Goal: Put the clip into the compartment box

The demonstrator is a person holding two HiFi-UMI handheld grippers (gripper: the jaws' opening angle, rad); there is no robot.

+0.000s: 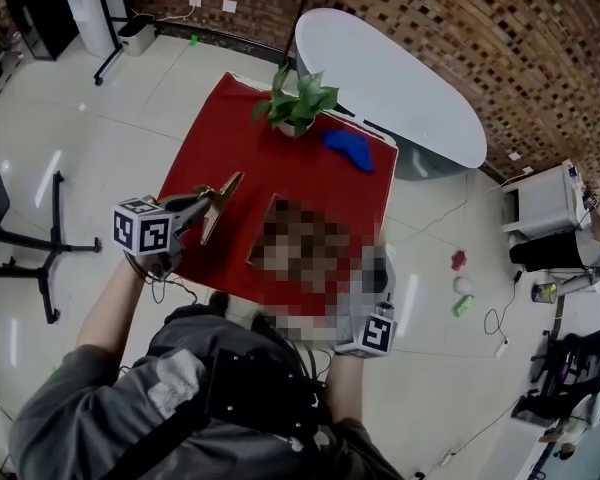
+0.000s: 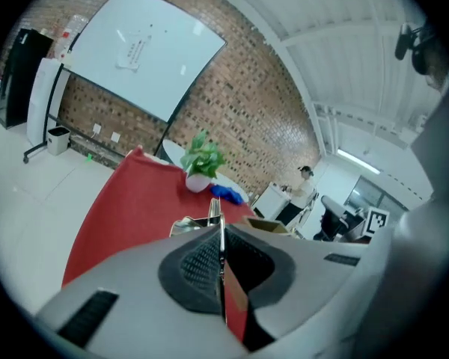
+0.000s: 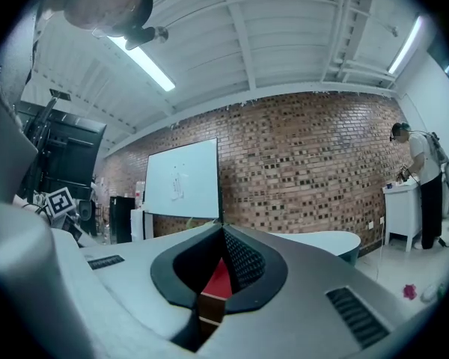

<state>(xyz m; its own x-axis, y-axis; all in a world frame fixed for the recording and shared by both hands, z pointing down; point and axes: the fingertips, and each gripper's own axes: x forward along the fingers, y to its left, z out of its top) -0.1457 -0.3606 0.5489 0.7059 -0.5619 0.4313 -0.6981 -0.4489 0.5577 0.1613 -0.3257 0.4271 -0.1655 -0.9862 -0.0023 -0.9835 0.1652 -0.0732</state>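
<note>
My left gripper (image 1: 202, 208) hangs over the left part of the red table (image 1: 220, 138), shut on a brass-coloured metal clip (image 1: 223, 196). In the left gripper view the clip (image 2: 210, 221) shows as a thin metal edge pinched between the dark pads, its shiny end sticking out past the left gripper (image 2: 221, 239). The compartment box (image 1: 263, 230) stands to the right of the clip, mostly under a mosaic patch; its tan rim (image 2: 273, 228) shows past the jaws. My right gripper (image 1: 377, 266) is at the box's near right corner. The right gripper (image 3: 222, 229) has its jaws together, nothing between them.
A potted plant (image 1: 295, 103) and a blue cloth (image 1: 350, 148) lie at the table's far side. A white oval table (image 1: 400, 78) stands behind, and a black stand (image 1: 40, 248) on the floor to the left. Small toys (image 1: 461, 286) lie on the floor to the right.
</note>
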